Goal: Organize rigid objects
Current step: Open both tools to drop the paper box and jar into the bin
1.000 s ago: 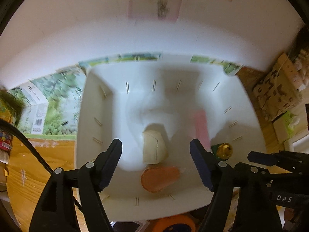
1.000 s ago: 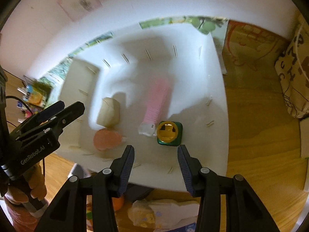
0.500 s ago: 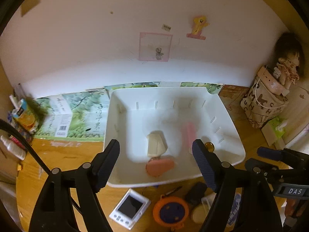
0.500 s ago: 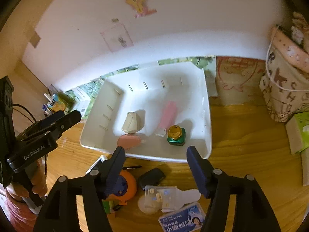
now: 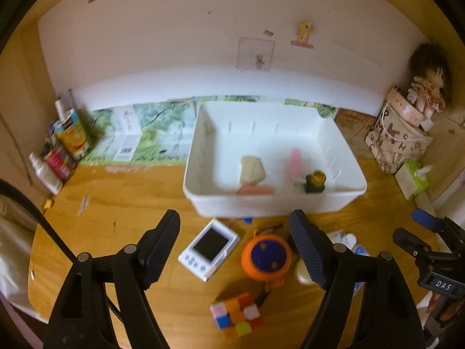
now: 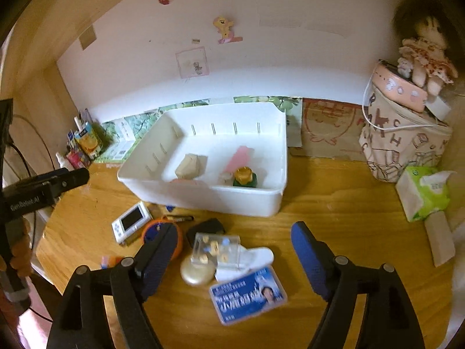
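A white bin (image 5: pixel 273 205) stands at the back of the wooden table and holds a beige block (image 5: pixel 252 168), a pink bottle (image 5: pixel 294 163), a gold-capped green bottle (image 5: pixel 315 181) and a salmon piece (image 5: pixel 255 190). My left gripper (image 5: pixel 234 226) hangs open in front of the bin, above a white handheld device (image 5: pixel 209 248) and an orange round toy (image 5: pixel 266 257); a colour cube (image 5: pixel 237 314) lies nearer. My right gripper (image 6: pixel 234 232) is empty, its jaws opening, above a clear box (image 6: pixel 216 250), a gold cap (image 6: pixel 197 272) and a blue card (image 6: pixel 248 296).
A black case (image 6: pixel 205 228) and a pen (image 6: pixel 180 218) lie by the bin (image 6: pixel 232 200). A tissue pack (image 6: pixel 424 195) and a patterned bag (image 6: pixel 404 142) with a doll on it stand at the right. Bottles and cartons (image 5: pixel 64 148) crowd the back left corner.
Both grippers have drawn back and up from over the bin, so the loose things in front of it now show. The right jaws have spread much wider.
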Demonstrator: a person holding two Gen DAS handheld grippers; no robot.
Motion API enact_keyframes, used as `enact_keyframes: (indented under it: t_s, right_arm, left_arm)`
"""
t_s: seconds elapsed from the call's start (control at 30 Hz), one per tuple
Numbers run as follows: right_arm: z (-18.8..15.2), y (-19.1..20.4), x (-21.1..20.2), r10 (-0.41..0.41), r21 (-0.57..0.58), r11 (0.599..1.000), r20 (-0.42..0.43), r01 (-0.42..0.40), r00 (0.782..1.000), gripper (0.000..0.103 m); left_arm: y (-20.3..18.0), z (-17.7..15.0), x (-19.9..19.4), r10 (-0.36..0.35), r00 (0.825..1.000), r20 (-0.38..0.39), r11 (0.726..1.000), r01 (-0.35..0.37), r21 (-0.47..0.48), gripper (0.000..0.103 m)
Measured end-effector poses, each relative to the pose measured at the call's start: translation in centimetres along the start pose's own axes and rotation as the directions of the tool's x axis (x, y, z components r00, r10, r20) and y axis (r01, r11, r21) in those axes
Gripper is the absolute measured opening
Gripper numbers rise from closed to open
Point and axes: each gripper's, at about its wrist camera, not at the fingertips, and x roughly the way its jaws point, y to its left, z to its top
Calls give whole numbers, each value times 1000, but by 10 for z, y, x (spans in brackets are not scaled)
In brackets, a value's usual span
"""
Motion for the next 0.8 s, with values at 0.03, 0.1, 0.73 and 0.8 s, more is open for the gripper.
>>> enact_keyframes:
  t_s: [0.03,0.1,0.73,0.8]
  right_arm:
    - [-6,0,-3,1,-2,1000,7,-1,1000,81]
    - [-16,0,-8,13,-1,1000,21,-13,1000,81]
    - [-71,-4,-3,49,-98,994,28,-46,998,103]
    - [-75,-3,3,42,-130,991,18,-40,999,103]
  left_arm:
    - [1,-4,-2,6,1000,-3,1000,-6,-3,81]
    - [2,-15,-6,17,1000,-13,1000,-17,-15,81]
    - [19,-84,27,1,956,-294,978,-63,-200,92]
    - [18,-88,32,-2,949,-316,977,-66,-205,92]
